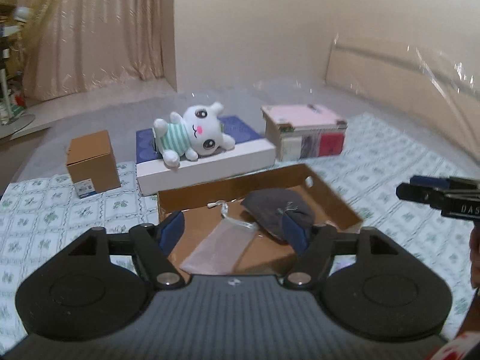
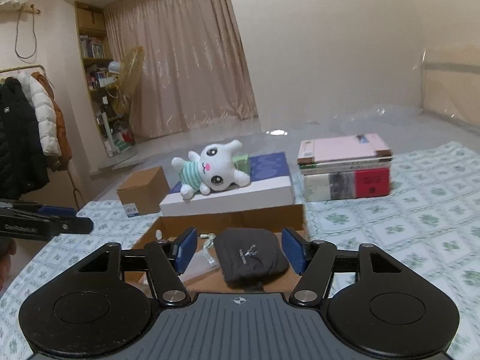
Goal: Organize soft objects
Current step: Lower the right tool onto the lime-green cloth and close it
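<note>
A shallow cardboard tray [image 1: 333, 198] [image 2: 240, 216] lies on the bed. Inside it rest a dark grey cloth pouch [image 1: 273, 210] [image 2: 250, 258] and a pale drawstring bag [image 1: 222, 246] [image 2: 199, 262]. My left gripper [image 1: 234, 232] hovers over the tray, jaws open, nothing pressed between the blue pads. My right gripper [image 2: 240, 250] also stands open above the tray, with the dark pouch lying below and between its pads, untouched. A white plush bunny [image 1: 195, 133] [image 2: 213, 171] in a striped shirt lies on a blue and white box [image 1: 210, 162] [image 2: 240, 195] behind the tray.
A small brown carton [image 1: 93, 162] [image 2: 142, 190] sits left of the white box. A stack of pink-topped boxes [image 1: 306, 132] [image 2: 345, 168] stands at the right. The patterned bedsheet [image 1: 60, 216] [image 2: 405, 228] spreads around. Coats [image 2: 24, 138] hang at far left; curtains hang behind.
</note>
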Available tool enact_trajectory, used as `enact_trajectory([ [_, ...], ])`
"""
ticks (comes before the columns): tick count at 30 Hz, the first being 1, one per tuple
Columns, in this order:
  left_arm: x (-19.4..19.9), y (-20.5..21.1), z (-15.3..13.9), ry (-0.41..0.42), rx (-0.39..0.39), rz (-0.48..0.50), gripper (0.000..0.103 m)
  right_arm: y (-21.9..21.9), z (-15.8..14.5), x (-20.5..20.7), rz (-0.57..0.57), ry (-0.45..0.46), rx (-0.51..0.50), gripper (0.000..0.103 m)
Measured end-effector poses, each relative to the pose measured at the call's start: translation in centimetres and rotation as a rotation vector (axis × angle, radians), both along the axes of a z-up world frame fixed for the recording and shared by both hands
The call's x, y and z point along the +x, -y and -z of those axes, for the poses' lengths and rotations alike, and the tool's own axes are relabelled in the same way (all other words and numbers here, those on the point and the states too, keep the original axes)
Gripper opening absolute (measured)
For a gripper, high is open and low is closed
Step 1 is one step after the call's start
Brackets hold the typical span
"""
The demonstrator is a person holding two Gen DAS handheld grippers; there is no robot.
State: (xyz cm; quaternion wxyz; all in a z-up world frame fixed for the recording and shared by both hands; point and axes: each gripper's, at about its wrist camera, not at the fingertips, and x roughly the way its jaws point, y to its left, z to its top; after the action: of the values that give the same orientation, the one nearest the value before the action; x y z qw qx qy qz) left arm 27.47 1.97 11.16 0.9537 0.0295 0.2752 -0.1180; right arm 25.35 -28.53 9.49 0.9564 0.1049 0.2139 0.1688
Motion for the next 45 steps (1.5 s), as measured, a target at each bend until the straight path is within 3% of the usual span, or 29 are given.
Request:
enact_trajectory([
  [3,-4.2,0.5,0.2,0.038,-0.02,-0.084,0.076,1.0,-0.4,-3.7,0.027,0.008,0.023,0.068],
  [8,-10.5,0.9,1.7,0.025,-0.092,-0.2,0.079,1.8,0.6,-9.5,0.064,-0.018,0.03,0.074],
  [18,-19.9,3.4,6.4,0.029,-0.039,-0.223,0.079,1.4,5.4,-17.3,0.051,-0.119,-0.107,0.075],
  [26,-21.5,2.9,8.9,-0.056,-0.067,-0.254,0.078,2.0,8.1,-18.0,0.069,-0.234,-0.045,0.075],
  [45,-19.0,4.0,9.5,-0.078,-0.074,-0.214,0.078,0.5,12.0,-13.9,0.079,-0.368,-0.016,0.075],
])
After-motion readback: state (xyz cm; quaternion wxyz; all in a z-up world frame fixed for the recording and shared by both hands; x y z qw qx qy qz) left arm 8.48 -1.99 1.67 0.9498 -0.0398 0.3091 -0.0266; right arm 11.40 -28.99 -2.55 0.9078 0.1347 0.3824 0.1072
